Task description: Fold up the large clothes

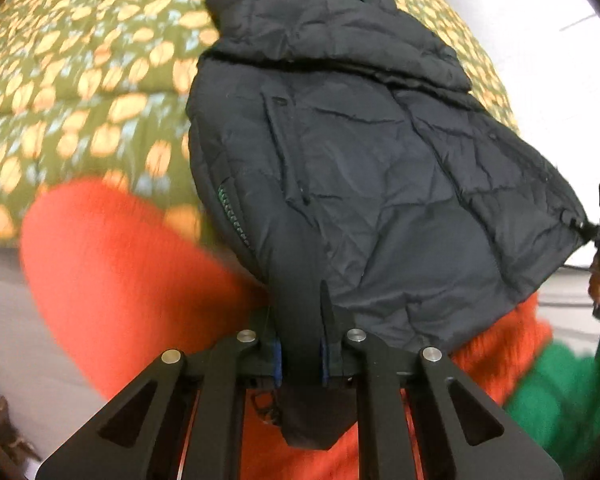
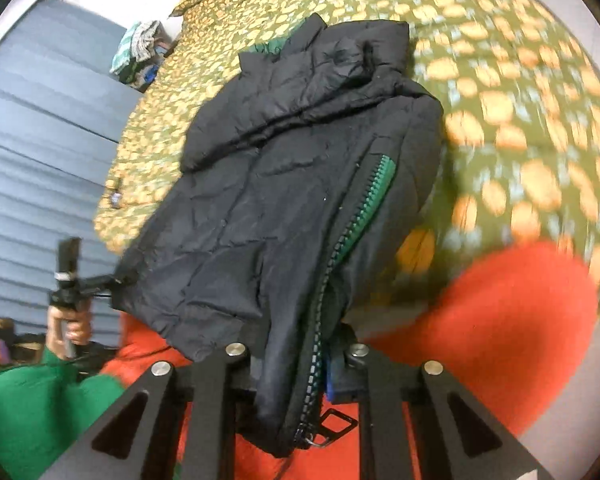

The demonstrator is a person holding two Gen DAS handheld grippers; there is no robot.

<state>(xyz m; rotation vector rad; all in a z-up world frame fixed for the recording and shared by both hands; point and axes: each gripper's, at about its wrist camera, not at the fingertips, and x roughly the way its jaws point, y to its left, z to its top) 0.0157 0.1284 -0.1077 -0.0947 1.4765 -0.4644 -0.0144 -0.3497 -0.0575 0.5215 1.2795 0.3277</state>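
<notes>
Jacket (image 1: pixel 360 184) hem pinched by left gripper (image 1: pixel 302 360), right gripper (image 2: pixel 296 364) clamps zipper edge (image 2: pixel 352 220); far half rests on bedspread (image 1: pixel 80 80). Risk: slick padded fabric slipping out, fold landing uneven.

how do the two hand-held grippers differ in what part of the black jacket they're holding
The left hand-held gripper pinches a plain hem corner of the black jacket; the right hand-held gripper pinches the hem at the green-backed zipper, its pull dangling below the fingers. In the right wrist view the jacket bunches thick between the fingers; in the left it is a thinner fold. Both are shut on the jacket's near edge over the flowered bedspread.
</notes>
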